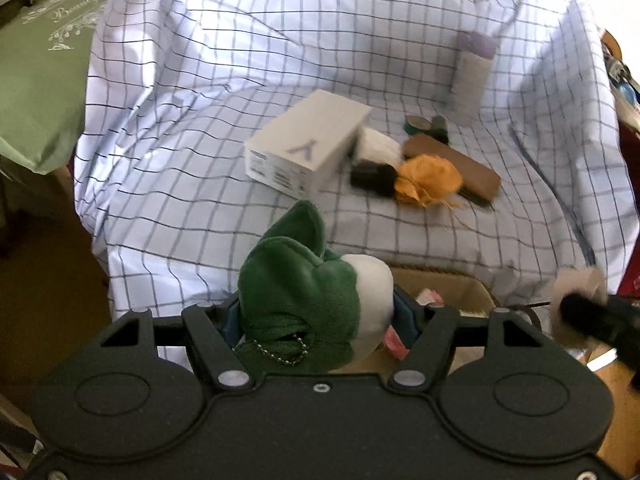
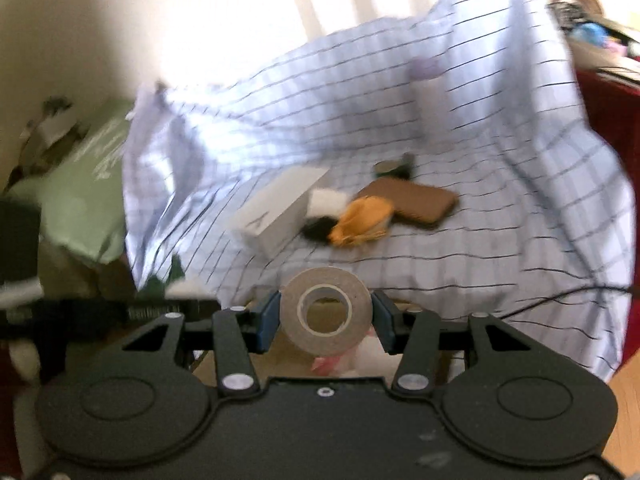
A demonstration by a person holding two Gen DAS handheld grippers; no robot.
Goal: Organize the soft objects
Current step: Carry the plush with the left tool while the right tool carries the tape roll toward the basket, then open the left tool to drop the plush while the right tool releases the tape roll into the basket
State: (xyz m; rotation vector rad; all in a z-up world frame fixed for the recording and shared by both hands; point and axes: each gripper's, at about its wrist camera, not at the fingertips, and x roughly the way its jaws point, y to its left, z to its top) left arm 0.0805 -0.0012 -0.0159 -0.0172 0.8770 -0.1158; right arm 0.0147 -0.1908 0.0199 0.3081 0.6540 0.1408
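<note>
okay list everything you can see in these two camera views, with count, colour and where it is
plush toy: one, green and white, clamped in the left gripper
tape roll: one, tan, between the right gripper's fingers
checked cloth: one, pale blue, draped under the items
box: one, white, on the cloth
orange soft item: one, right of the box
brown flat case: one, behind the orange item
green bag: one, far left
left gripper: black
right gripper: black

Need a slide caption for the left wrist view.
Left gripper holds green-and-white plush over cardboard box, checked cloth behind.
</note>
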